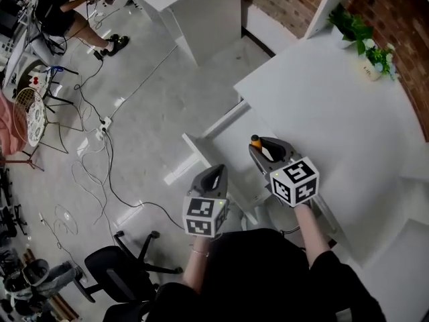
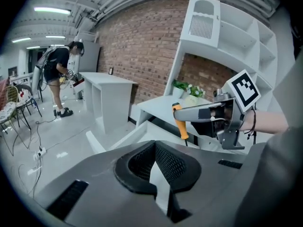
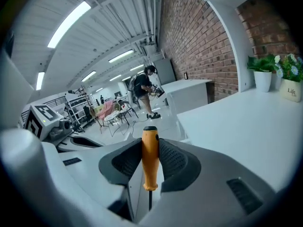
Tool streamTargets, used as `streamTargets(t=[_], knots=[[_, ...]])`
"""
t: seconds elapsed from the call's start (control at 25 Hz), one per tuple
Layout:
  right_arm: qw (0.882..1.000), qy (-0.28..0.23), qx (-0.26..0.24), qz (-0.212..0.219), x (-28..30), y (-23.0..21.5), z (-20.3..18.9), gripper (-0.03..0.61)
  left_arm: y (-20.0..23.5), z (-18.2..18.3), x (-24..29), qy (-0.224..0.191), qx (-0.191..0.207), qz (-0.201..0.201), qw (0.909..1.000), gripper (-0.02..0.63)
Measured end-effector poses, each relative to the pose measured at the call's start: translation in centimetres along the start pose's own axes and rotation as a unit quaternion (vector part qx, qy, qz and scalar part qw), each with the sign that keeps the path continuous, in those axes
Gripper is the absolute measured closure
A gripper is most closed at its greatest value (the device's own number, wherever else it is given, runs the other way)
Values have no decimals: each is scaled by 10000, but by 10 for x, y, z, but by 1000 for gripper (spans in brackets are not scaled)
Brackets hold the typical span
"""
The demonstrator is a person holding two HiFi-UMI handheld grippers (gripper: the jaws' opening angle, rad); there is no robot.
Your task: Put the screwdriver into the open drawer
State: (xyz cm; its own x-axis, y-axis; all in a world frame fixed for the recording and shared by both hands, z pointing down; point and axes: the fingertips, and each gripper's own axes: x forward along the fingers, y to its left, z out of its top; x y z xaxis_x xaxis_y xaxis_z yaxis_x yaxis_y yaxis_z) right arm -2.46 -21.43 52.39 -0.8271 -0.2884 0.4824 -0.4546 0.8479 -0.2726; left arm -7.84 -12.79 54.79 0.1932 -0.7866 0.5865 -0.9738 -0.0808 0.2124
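Holding the screwdriver point(image 3: 150, 162), the right tool point(image 3: 150, 145) hangs over the open drawer point(image 1: 228, 156); next, lower and release. Left tool point(image 2: 154, 145) clenched, empty.

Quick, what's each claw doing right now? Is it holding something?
Left claw: closed, holding nothing.
Right claw: closed on the screwdriver.

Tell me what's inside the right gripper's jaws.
The right gripper is shut on a screwdriver: orange handle upright between the jaws, black cap on top. Its thin shaft runs down behind the gripper body, so the tip is hidden.
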Motion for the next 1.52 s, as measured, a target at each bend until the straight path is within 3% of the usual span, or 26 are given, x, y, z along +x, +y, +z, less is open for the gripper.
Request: streamTargets(t=[0.76, 1.52], knots=[[9920, 1252, 156, 9, 82, -24, -97, 466, 12, -12, 40, 319, -4, -313, 9990, 605], [9821, 1859, 301, -1, 133, -31, -145, 465, 17, -12, 41, 323, -43, -420, 9986, 604]])
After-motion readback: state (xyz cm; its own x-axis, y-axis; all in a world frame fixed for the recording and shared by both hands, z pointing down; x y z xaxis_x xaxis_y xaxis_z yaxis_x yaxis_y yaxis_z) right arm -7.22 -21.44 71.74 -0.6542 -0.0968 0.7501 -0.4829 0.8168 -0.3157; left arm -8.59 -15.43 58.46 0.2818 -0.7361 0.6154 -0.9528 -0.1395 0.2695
